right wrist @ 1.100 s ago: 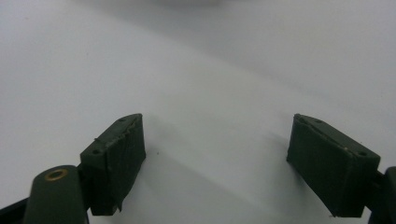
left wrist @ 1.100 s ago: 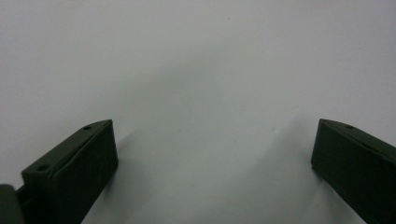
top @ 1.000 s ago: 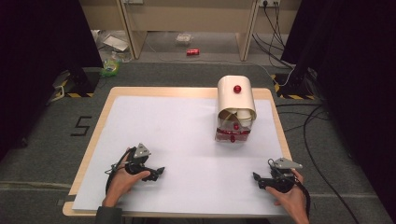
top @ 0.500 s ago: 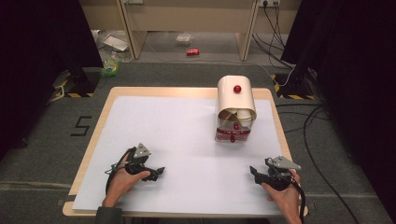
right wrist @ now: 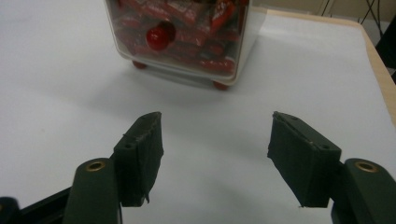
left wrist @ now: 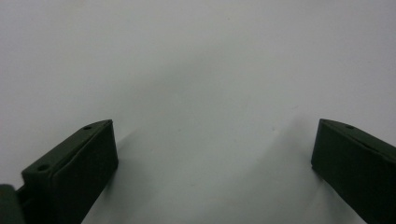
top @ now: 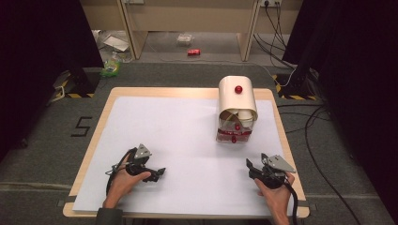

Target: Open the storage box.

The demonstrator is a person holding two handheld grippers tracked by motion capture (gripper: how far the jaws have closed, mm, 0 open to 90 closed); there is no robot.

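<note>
High view first: both grippers sit low at the near edge of the table, each in a hand coming up from the bottom. On the person's left, the left gripper [top: 157, 174] rests on the white sheet [top: 187, 140] that covers the wooden table [top: 101, 124], its black jaws pointing toward the middle of the table, a grey three-cornered plate on top. Left gripper view confirms it: the two black jaws stand wide apart with bare white sheet between them, holding nothing. Over on the other side, the right gripper [top: 251, 167] sits near the right front corner, a cable trailing back past the wrist, its jaws aimed up the table. Right gripper view gives the clear look: the right gripper's jaws are spread apart, empty, with white sheet showing in the gap. Straight ahead of them, well apart from the jaws, stands the clear plastic box with a cream rounded lid [right wrist: 182, 35], packed with red wrapped sweets and carrying a red round knob on its front; small red feet hold it just off the sheet. From above, that box [top: 237, 110] stands upright toward the far right part of the sheet, a second red knob on top of the lid. Beyond the table, a red can [top: 194, 52] lies on the floor.
</note>
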